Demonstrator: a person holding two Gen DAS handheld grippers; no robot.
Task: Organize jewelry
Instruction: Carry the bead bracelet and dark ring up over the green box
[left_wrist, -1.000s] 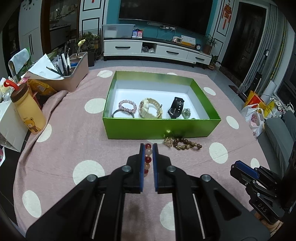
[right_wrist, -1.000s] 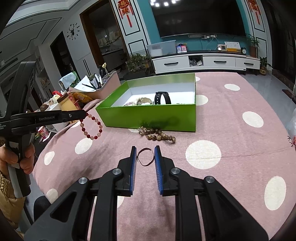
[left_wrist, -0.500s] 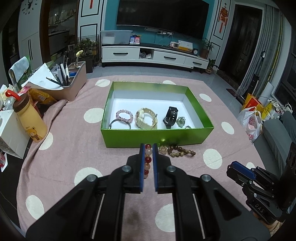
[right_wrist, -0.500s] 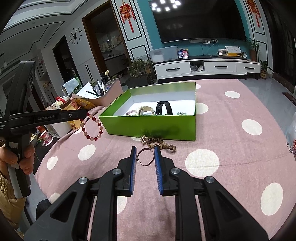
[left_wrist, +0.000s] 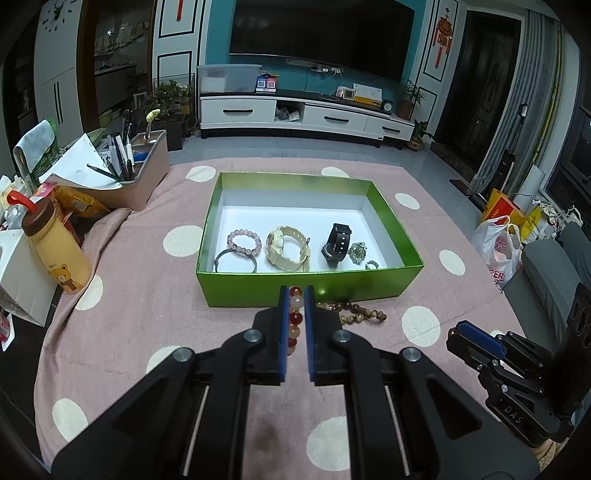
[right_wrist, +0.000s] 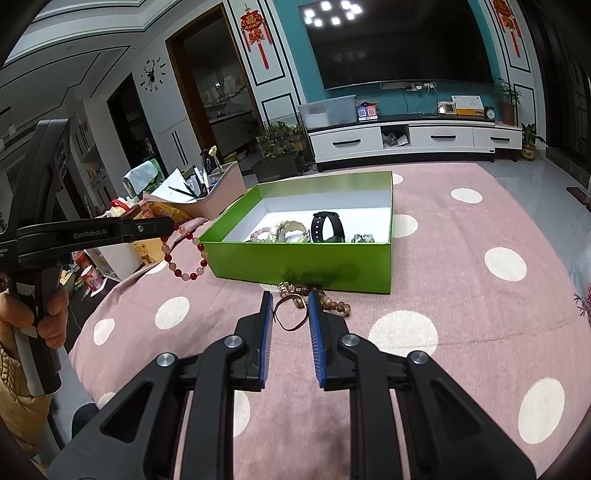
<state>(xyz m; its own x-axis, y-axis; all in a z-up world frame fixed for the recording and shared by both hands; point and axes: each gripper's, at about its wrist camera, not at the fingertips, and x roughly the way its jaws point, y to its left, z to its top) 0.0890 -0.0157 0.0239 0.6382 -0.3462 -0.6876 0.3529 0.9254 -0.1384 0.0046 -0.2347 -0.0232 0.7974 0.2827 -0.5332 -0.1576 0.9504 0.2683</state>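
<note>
My left gripper (left_wrist: 296, 291) is shut on a red and pale bead bracelet (left_wrist: 294, 317) and holds it in the air in front of the green box (left_wrist: 310, 284). The bracelet hangs from the left gripper in the right wrist view (right_wrist: 184, 254). The box holds a pink bead bracelet (left_wrist: 243, 242), a dark bangle (left_wrist: 235, 260), a beige watch (left_wrist: 286, 249), a black watch (left_wrist: 337, 243) and small green pieces (left_wrist: 357, 251). My right gripper (right_wrist: 290, 299) is shut on a thin dark hair tie (right_wrist: 290, 314). Brown wooden beads (right_wrist: 332, 304) lie on the cloth by the box.
The table has a pink cloth with white dots (left_wrist: 147, 295). A beige organiser with pens (left_wrist: 136, 181), a yellow bear bottle (left_wrist: 55, 251) and a white carton (left_wrist: 18, 273) stand at the left. Plastic bags (left_wrist: 498, 247) sit off the table's right edge.
My left gripper has risen and pulled back a little with the bead bracelet, so the box looks smaller. My right gripper still holds the hair tie and has also lifted slightly.
</note>
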